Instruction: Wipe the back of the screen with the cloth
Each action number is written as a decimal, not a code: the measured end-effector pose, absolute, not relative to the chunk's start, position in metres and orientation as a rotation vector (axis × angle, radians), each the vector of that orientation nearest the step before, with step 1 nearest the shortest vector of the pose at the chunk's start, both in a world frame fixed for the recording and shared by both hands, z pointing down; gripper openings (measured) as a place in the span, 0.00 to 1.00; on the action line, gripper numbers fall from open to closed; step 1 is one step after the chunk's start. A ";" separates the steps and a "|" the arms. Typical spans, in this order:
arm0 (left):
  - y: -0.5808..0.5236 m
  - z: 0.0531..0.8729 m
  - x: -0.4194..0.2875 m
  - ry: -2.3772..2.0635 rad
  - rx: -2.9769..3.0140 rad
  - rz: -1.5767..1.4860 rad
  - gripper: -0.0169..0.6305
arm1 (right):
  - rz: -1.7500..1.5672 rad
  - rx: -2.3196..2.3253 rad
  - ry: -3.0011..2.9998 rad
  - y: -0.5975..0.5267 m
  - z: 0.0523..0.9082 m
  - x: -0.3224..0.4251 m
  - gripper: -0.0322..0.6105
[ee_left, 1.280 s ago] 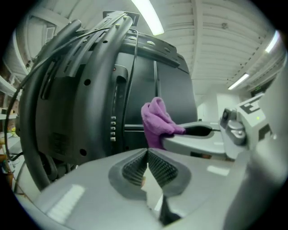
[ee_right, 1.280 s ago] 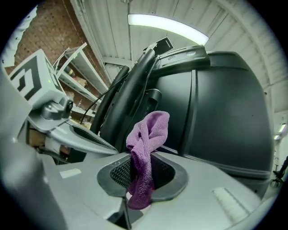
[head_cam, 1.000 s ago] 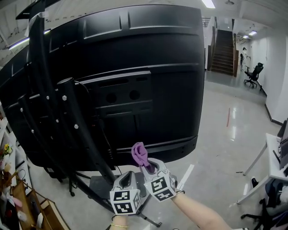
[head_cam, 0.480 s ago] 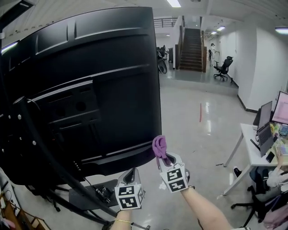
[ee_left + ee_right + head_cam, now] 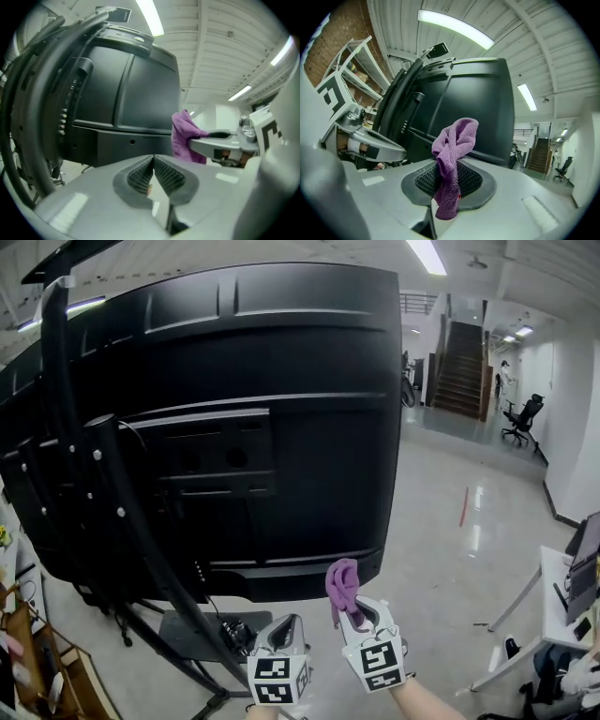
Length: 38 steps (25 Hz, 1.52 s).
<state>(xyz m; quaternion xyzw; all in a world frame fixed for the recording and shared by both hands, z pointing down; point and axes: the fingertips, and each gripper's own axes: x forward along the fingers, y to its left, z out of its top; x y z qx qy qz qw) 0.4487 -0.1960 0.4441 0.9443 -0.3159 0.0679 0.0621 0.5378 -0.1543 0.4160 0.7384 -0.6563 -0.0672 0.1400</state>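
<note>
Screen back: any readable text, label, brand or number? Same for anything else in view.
No readable text in any view.
Screen: no brand, label or number shows on its back.
Left tongs, right tongs: their cubes bear square markers only, no letters.
Cloth: no tag or print.

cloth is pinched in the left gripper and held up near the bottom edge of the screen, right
Only the side is wrong. The purple cloth is pinched in the right gripper, as the right gripper view shows; the left gripper is shut on nothing. The cloth is indeed held up near the bottom edge of the screen.
</note>
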 end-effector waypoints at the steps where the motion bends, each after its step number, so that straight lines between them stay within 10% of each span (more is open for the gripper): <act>1: -0.199 0.443 0.429 -1.001 2.834 0.200 0.04 | -0.195 2.084 -1.956 -0.162 0.416 0.516 0.16; 22: -0.276 0.442 -0.146 -1.592 2.461 0.160 0.04 | -0.123 1.660 -2.464 -0.267 0.423 -0.032 0.16; 38: -0.473 0.410 -0.326 -1.649 2.435 0.186 0.04 | -0.305 1.473 -2.523 -0.473 0.384 -0.236 0.16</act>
